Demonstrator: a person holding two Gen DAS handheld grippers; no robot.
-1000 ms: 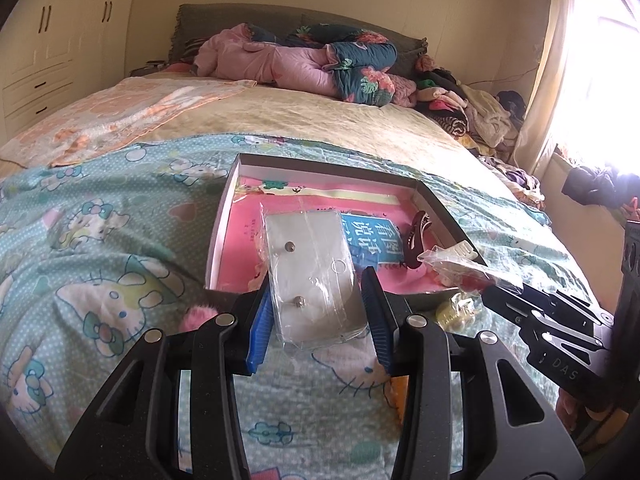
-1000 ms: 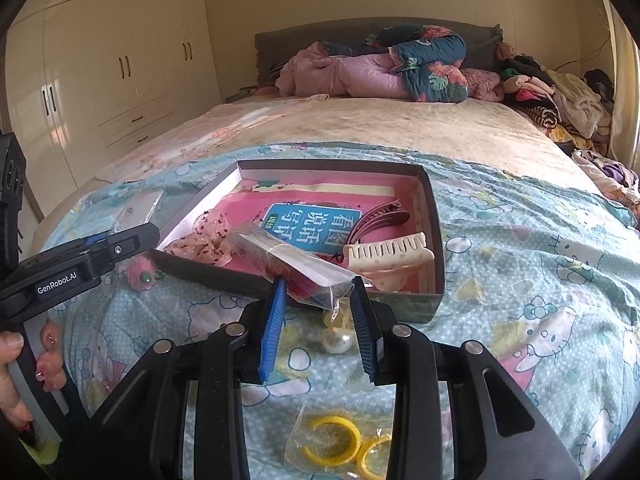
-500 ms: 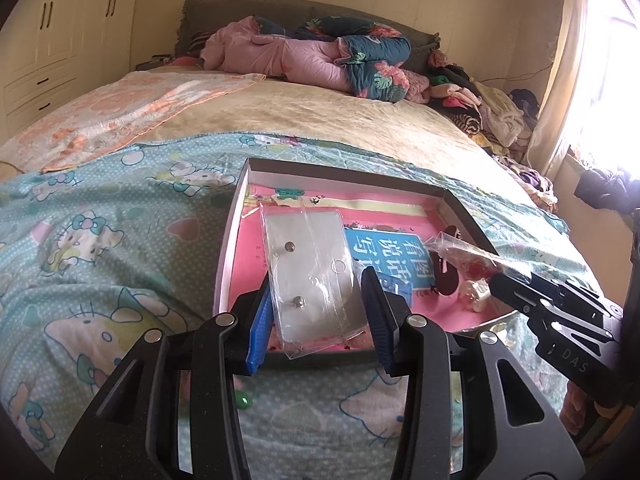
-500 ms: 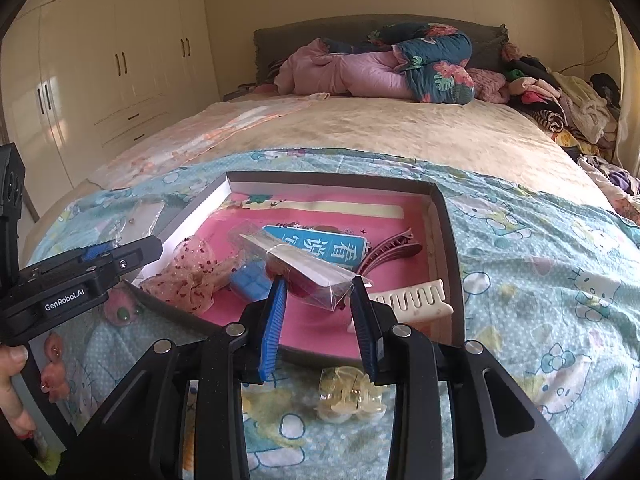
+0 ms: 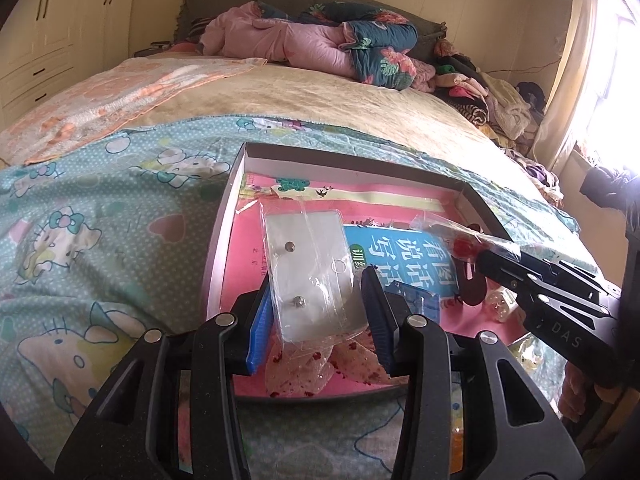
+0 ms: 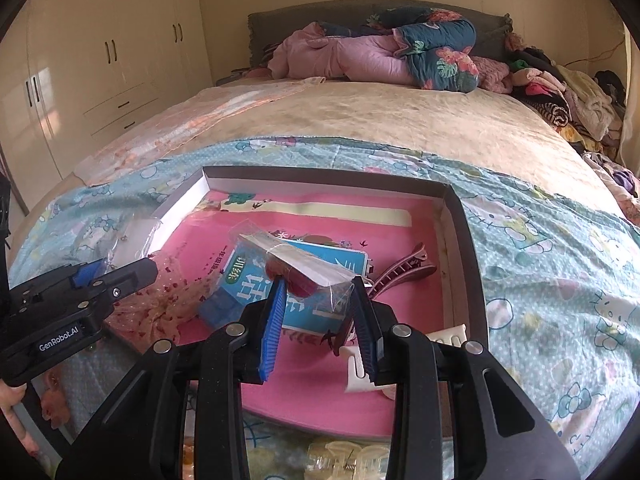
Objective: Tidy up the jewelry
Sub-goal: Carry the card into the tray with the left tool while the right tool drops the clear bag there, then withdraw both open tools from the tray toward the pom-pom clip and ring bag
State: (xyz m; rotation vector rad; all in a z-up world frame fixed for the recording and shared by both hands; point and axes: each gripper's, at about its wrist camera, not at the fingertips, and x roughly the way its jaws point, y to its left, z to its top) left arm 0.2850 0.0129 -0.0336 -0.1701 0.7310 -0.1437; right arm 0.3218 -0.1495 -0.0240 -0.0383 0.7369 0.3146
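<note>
The left claw (image 5: 318,314) grips an earring card (image 5: 310,276) and the right claw (image 6: 318,316) grips a plastic bag (image 6: 296,262), both above the box (image 6: 466,240).

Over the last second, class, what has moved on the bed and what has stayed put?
Both grippers advanced from the box's near edge to over its pink floor: the left gripper carrying the earring card bag, the right gripper the red-bead bag. Both grips are unchanged, nothing released. The box and its contents stayed put.
</note>
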